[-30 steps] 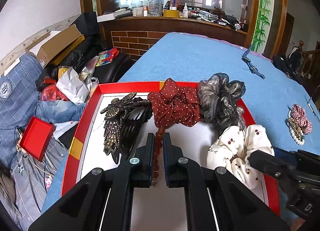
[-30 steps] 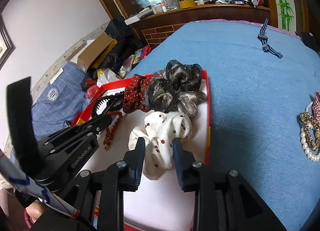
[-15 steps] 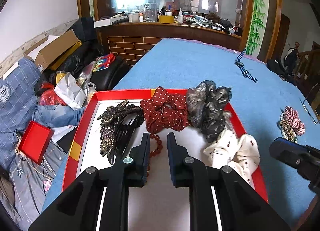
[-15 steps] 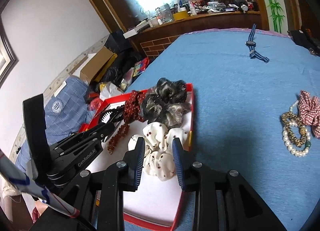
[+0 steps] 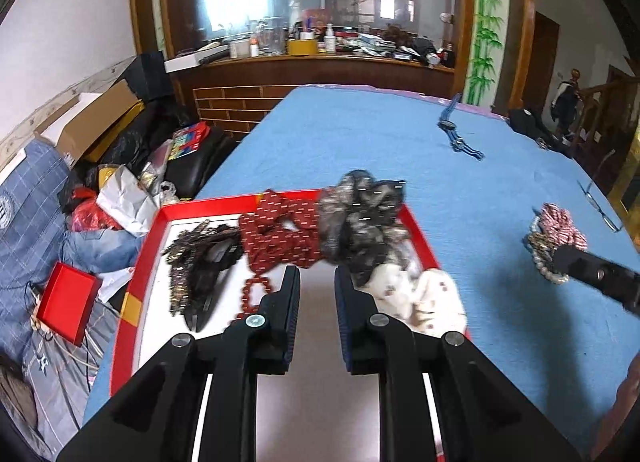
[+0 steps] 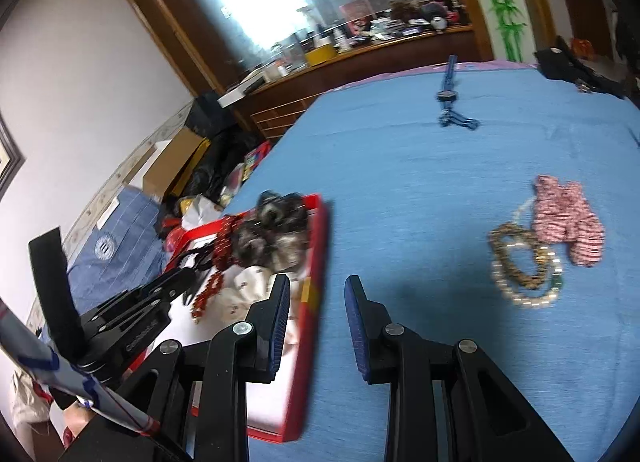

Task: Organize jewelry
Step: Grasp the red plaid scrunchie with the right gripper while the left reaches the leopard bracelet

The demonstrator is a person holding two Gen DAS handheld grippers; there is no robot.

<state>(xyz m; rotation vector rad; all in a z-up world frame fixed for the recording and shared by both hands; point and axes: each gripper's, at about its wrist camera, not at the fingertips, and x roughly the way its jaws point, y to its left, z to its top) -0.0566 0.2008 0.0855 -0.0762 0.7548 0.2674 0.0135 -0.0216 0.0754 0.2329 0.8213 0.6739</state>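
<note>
Behind left tool: half-hidden cream scrunchie

Left hand-held gripper and right hand-held gripper both angle downward, jaws parted, empty

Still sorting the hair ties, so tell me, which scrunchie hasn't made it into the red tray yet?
The pink-and-white checked scrunchie. It lies on the blue cloth beside the bead bracelets, while the dark red, grey and cream ones sit in the red tray.
</note>
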